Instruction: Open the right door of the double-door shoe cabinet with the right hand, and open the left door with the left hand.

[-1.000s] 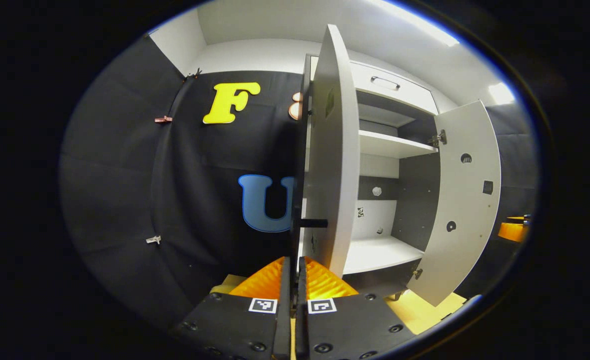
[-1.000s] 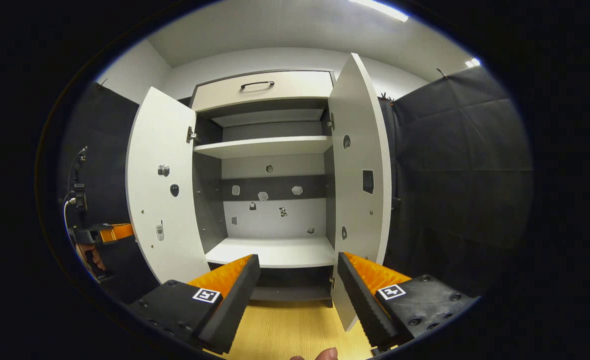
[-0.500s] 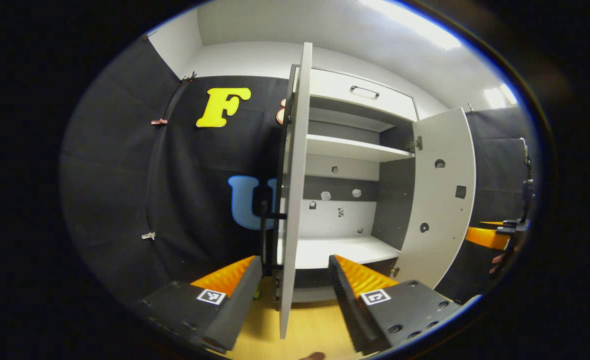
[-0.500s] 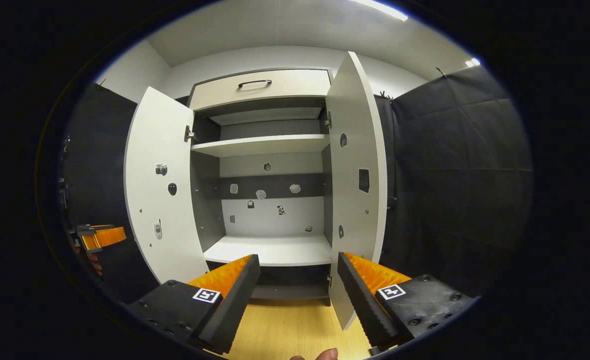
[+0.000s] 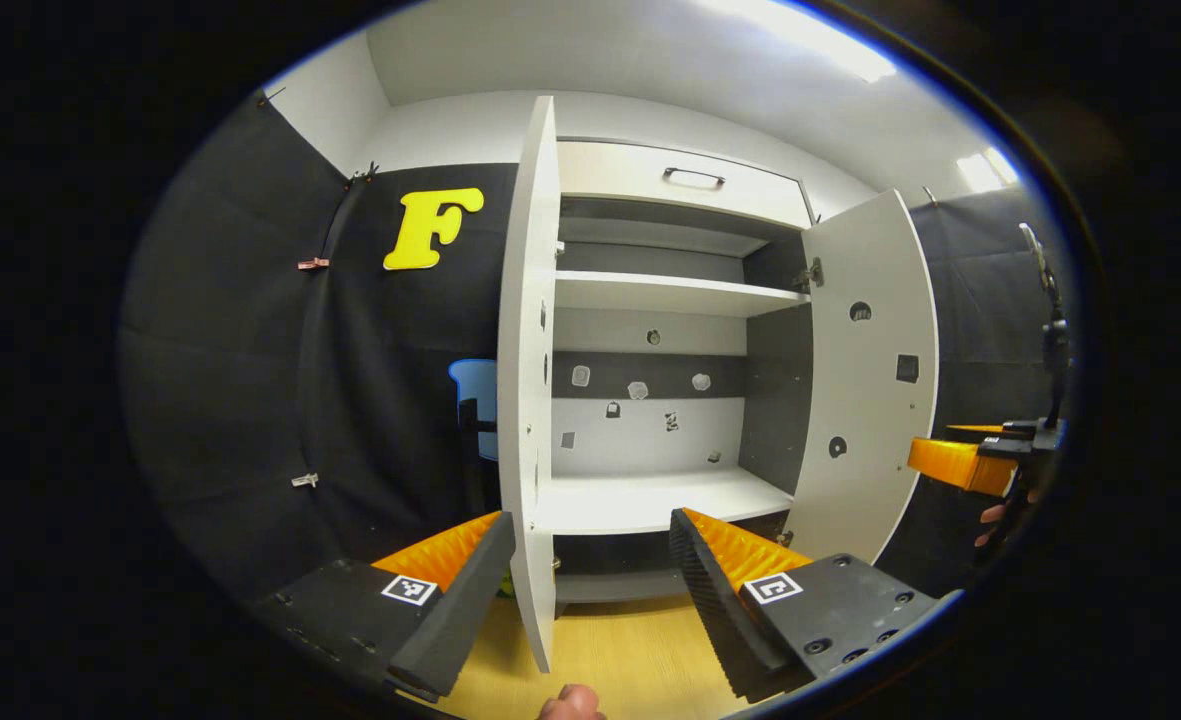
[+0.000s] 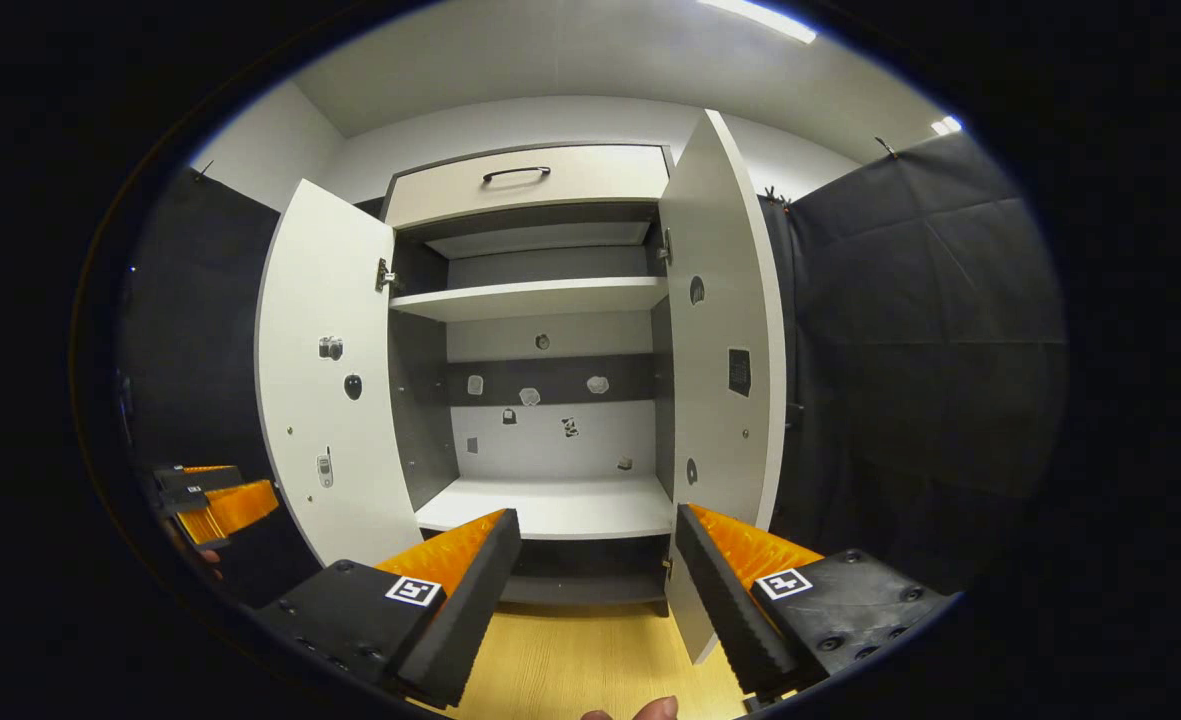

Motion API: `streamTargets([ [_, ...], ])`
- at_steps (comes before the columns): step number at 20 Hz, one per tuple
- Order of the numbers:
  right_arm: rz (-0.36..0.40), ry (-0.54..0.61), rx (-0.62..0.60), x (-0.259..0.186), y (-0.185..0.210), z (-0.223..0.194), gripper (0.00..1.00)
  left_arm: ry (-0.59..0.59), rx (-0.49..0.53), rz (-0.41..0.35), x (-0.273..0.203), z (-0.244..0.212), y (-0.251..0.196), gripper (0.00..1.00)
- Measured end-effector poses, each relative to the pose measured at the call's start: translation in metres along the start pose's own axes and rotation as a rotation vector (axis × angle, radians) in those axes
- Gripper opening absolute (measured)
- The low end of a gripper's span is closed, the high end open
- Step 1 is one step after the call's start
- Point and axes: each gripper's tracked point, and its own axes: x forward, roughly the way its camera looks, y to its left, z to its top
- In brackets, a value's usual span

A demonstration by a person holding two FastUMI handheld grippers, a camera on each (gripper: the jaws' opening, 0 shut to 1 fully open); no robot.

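The white shoe cabinet (image 5: 650, 290) stands with both doors swung wide, showing bare shelves. In the left gripper view the left door (image 5: 527, 400) is almost edge-on just ahead, its dark handle (image 5: 472, 440) on the far side. My left gripper (image 5: 590, 590) is open, its fingers either side of the door's lower edge without touching it. The right door (image 5: 865, 380) stands open at the right, with the right gripper (image 5: 960, 462) beyond it. In the right gripper view my right gripper (image 6: 595, 590) is open and holds nothing, facing the shelves between left door (image 6: 325, 380) and right door (image 6: 725, 350).
A closed drawer (image 6: 520, 180) with a dark handle tops the cabinet. Small stickers dot the back panel (image 6: 550, 400). Black cloth walls close in on both sides. Light wooden floor (image 6: 590, 660) lies in front. The left gripper (image 6: 215, 500) shows low at the left.
My left gripper went from shut to open and turned right toward the cabinet's inside; the left door now looks edge-on. The right gripper hardly moved.
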Motion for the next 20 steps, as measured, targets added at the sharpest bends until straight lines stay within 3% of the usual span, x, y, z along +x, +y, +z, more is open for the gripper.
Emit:
streamTargets([
  [7, -0.019, -0.025, -0.009, 0.002, 0.001, 0.005, 0.98, -0.026, -0.02, 0.02, 0.004, 0.006, -0.013, 0.96],
  [12, -0.012, -0.026, -0.012, 0.003, 0.006, 0.004, 0.98, -0.035, 0.03, 0.071, 0.006, 0.011, -0.009, 0.96],
  [20, 0.0, -0.01, -0.009, 0.005, 0.009, -0.002, 0.98, -0.036, 0.03, 0.064, 0.009, 0.013, -0.015, 0.95],
])
